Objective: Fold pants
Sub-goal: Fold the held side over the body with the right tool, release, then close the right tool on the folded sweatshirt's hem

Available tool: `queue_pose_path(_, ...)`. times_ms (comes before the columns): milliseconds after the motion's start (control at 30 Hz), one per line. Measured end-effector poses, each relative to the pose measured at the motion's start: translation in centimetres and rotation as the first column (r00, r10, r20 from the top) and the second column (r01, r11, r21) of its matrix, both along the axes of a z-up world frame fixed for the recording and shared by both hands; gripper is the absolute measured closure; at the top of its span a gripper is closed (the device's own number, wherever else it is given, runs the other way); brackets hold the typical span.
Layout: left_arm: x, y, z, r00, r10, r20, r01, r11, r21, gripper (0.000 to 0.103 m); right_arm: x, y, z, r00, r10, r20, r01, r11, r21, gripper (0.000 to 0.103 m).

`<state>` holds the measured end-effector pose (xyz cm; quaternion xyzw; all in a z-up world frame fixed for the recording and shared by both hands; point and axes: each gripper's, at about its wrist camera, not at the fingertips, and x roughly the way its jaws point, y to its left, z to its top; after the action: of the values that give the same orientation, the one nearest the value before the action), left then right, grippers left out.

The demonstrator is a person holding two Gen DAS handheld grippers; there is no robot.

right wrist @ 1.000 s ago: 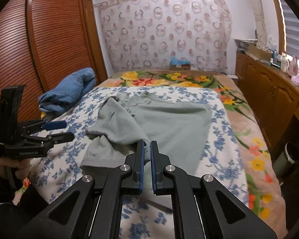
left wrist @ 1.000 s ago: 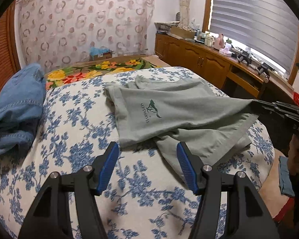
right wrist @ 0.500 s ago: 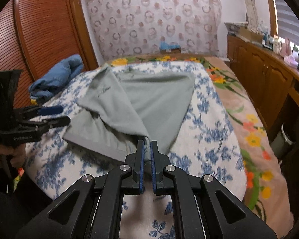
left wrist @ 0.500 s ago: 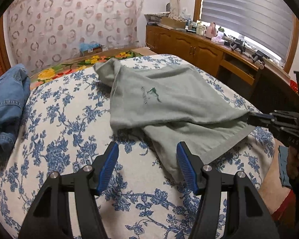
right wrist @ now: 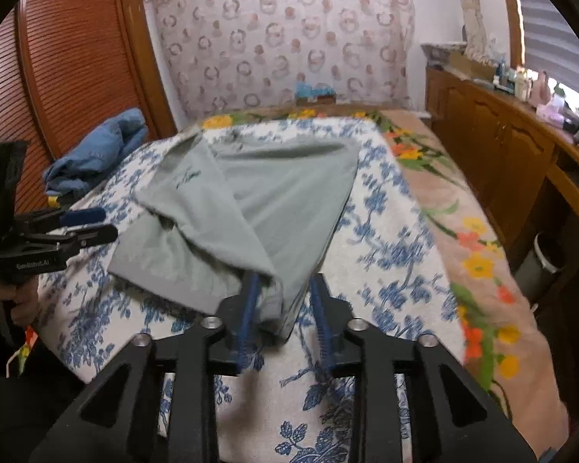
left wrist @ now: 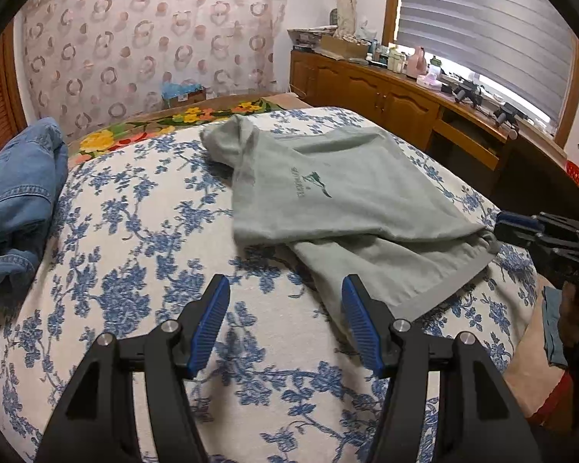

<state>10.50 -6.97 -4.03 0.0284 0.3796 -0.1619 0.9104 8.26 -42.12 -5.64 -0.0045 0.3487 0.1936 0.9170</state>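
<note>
On a bed (left wrist: 143, 231) covered in blue-flowered cloth, I am working 2 claws over a pair of grey-green pants (left wrist: 351, 208), which are lying across the middle and right of the left wrist view, one layer already doubled over another. The right claw (right wrist: 283, 310), at the lower centre of its own frame, has just been opening: its jaws are standing narrowly apart, with a bunched corner of the pants between them, and the pads are no longer pinching it, so I am judging that corner to be released onto the bed. The left claw (left wrist: 285, 326), at the bottom of its frame, is hanging wide and empty over bare bedspread, just beside the near edge of the pants.

The fabric is looking light, thin and limp; it is draping and creasing wherever it is dropped, so I am expecting it to sag rather than keep a line. The firmer banded hem (left wrist: 440, 293) at the lower right looks like the best place to take hold, at its 2 corners.

A heap of blue denim (left wrist: 15, 200) is lying at the left edge.
</note>
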Motion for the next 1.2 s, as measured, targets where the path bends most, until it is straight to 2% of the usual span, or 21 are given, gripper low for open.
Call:
queue_pose_path(200, -0.1, 1.5, 0.7, 1.000, 0.026, 0.013, -0.026, 1.000, -0.010, 0.043, 0.8, 1.5, 1.6, 0.998, 0.043, 0.039, -0.043, 0.999, 0.004, 0.070)
queue_pose_path(433, -0.2, 3.1, 1.1, 0.999, 0.043, 0.027, -0.043, 0.999, -0.010, 0.043, 2.8, 6.1, 2.2, 0.988, 0.142, 0.057, -0.143, 0.990, 0.007, 0.070)
queue_pose_path(600, -0.1, 4.3, 1.2, 0.998, 0.061, 0.028, -0.060, 0.998, -0.014, 0.043, 4.9, 9.5, 2.4, 0.970, 0.237, 0.045, -0.239, 0.970, 0.051, 0.070)
queue_pose_path(933, -0.1, 6.3, 1.0, 0.996, 0.090, 0.028, -0.090, 0.996, -0.019, 0.043, 7.2, 16.4, 0.9, 0.930, 0.367, 0.012, -0.366, 0.930, -0.028, 0.070)
queue_pose_path(1067, -0.2, 7.1, 0.9, 0.994, 0.105, 0.023, -0.105, 0.994, -0.024, 0.043, 7.2, 18.6, -0.1, 0.912, 0.410, -0.005, -0.409, 0.909, -0.084, 0.070)
queue_pose_path(1200, -0.2, 7.9, 0.7, 0.992, 0.121, 0.019, -0.121, 0.992, -0.032, 0.043, 7.6, 20.0, -1.1, 0.908, 0.418, -0.024, -0.417, 0.897, -0.147, 0.070)
